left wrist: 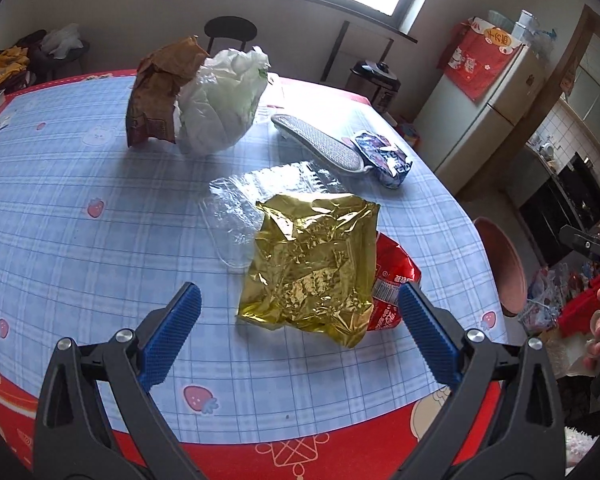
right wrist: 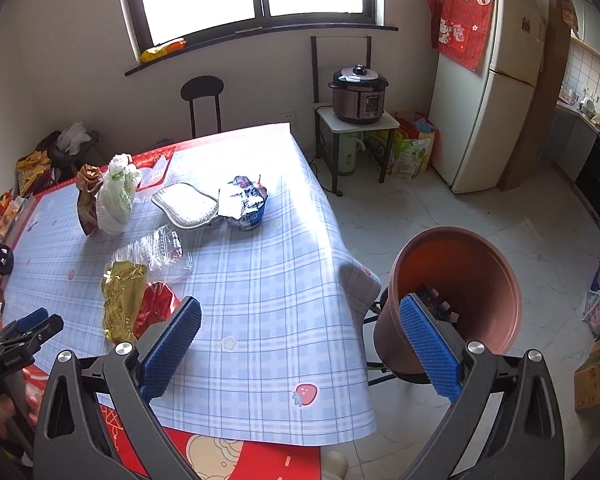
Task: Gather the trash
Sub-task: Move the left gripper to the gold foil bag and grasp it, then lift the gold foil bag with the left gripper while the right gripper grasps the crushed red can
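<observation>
Gold wrapper [left wrist: 312,264] lies on the counter [left wrist: 80,184] just ahead of the wide-open, empty left hand-held gripper [left wrist: 300,336] — slick foil could slip, dragging the red packet [left wrist: 396,276] underneath.

A: Where is open room around the gold foil bag [left wrist: 312,264]?

B: On its near side and to its left the checked tablecloth [left wrist: 80,248] lies bare, so the wide-open left gripper [left wrist: 300,340] has a clear way in.

A: And what crowds it?

B: A red wrapper [left wrist: 396,280] is tucked under its right edge, and a clear plastic tray [left wrist: 252,204] touches its far side. Farther behind stand a brown bag [left wrist: 160,92] and a white plastic bag [left wrist: 224,100]. Right of it, off the table edge, the terracotta bin [right wrist: 460,292] gapes open, with the spread right gripper [right wrist: 300,344] before it.
</observation>
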